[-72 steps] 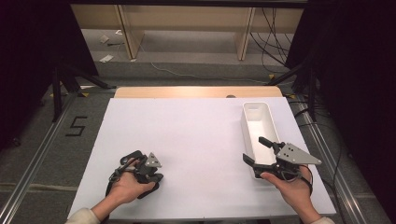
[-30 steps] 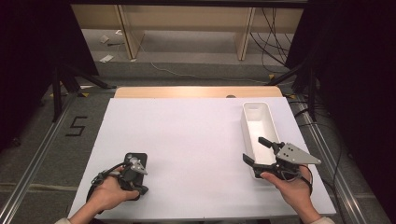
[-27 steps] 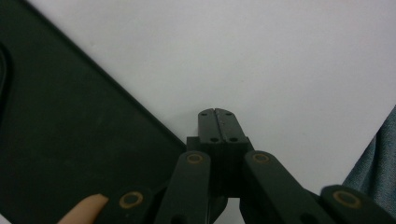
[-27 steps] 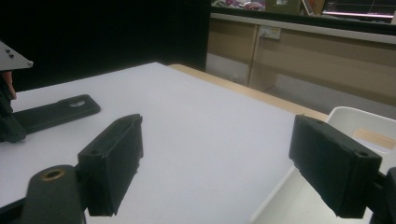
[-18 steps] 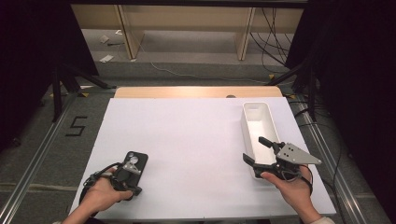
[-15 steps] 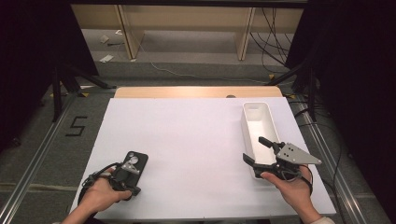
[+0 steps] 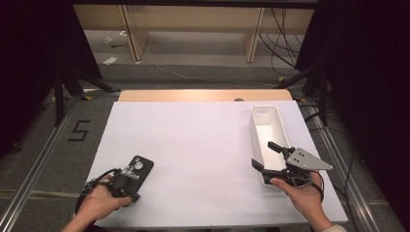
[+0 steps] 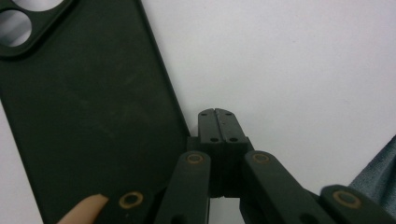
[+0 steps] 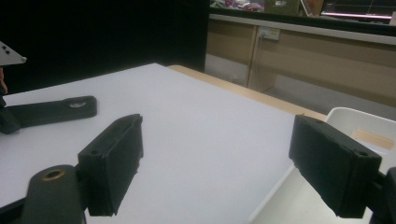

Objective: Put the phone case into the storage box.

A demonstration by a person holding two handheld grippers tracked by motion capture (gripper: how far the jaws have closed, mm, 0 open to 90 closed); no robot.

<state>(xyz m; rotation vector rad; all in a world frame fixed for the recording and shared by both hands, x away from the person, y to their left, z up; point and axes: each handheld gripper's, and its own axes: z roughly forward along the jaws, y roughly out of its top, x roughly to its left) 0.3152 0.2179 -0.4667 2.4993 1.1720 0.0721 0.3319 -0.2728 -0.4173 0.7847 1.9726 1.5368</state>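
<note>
A flat black phone case [image 7: 137, 168] of matte, rubbery-looking material, a rounded rectangle with circular camera cutouts at one end, lies on the white sheet covering the desk [image 7: 193, 145] near its front left corner. Its long axis runs obliquely, the cutout end pointing away from the person and slightly right. The left tool [image 8: 216, 125] rests low beside the case's near end, its two black jaws pressed together with nothing between them, the case's edge just beside them; the left hand [image 7: 101, 200] grips it from below, palm down. The right tool [image 7: 266, 155] is held level by the right hand [image 7: 300, 191], jaws spread wide and empty, straddling the near end of a long white plastic bin [image 7: 268, 130] with smooth walls.
</note>
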